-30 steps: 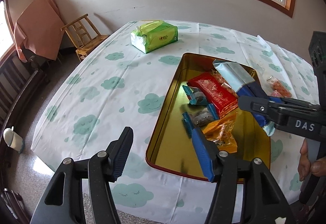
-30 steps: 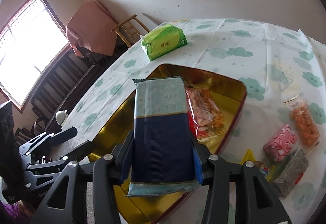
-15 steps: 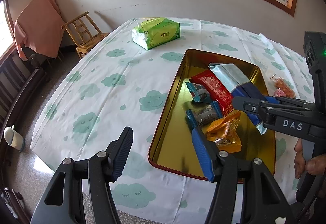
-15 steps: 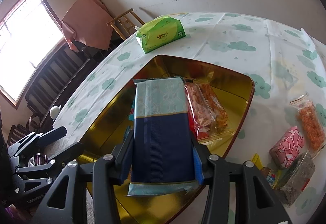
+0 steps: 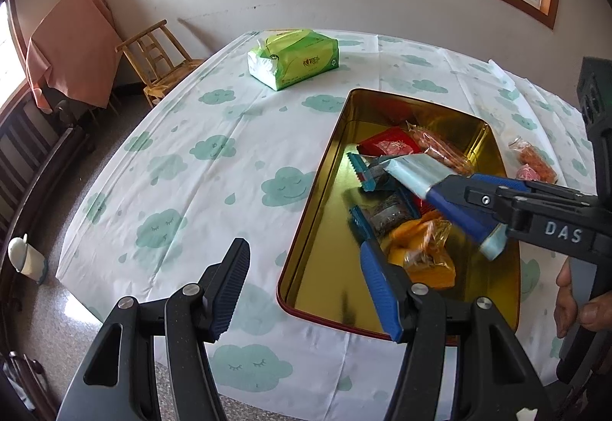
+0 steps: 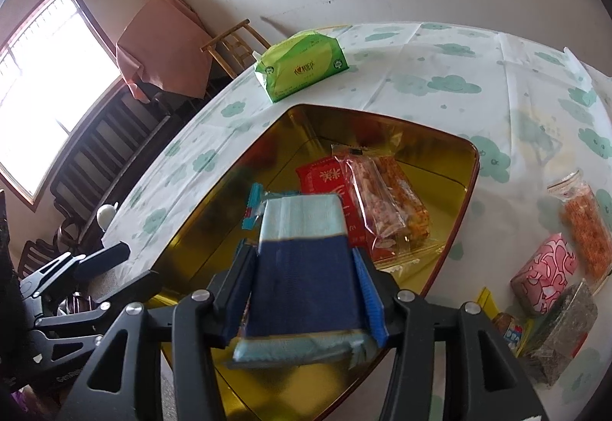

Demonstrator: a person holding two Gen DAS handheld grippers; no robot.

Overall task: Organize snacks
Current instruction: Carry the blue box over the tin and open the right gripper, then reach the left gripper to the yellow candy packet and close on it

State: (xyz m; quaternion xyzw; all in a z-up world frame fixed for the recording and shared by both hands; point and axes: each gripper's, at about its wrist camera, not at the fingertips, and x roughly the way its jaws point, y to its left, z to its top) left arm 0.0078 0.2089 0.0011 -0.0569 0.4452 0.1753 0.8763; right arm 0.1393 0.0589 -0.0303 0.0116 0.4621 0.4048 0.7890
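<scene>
Right wrist view first: a blue and pale-teal snack packet [image 6: 302, 268] is being clamped between the fingers of the right gripper [image 6: 304, 287], and it's being held tilted over the gold tin [image 6: 472, 168], its far end pointing down toward the snacks already lying inside. A red packet [image 6: 321, 178] and a clear bag of orange crackers [image 6: 386, 199] are being seen just past the packet's tip, inside the tin. Off to the right, on the cloud-print tablecloth [image 6: 440, 49], a few more snacks are being left outside the tin: a pink packet [image 6: 545, 273], a dark one [image 6: 566, 329] and another cracker bag [image 6: 581, 226]. From the left wrist view, the left gripper [image 5: 306, 287] is being held with its fingers spread wide apart and nothing between them, hanging over the near edge of the table beside the tin. A green tissue pack [image 5: 292, 59] is being seen on the table further back.
</scene>
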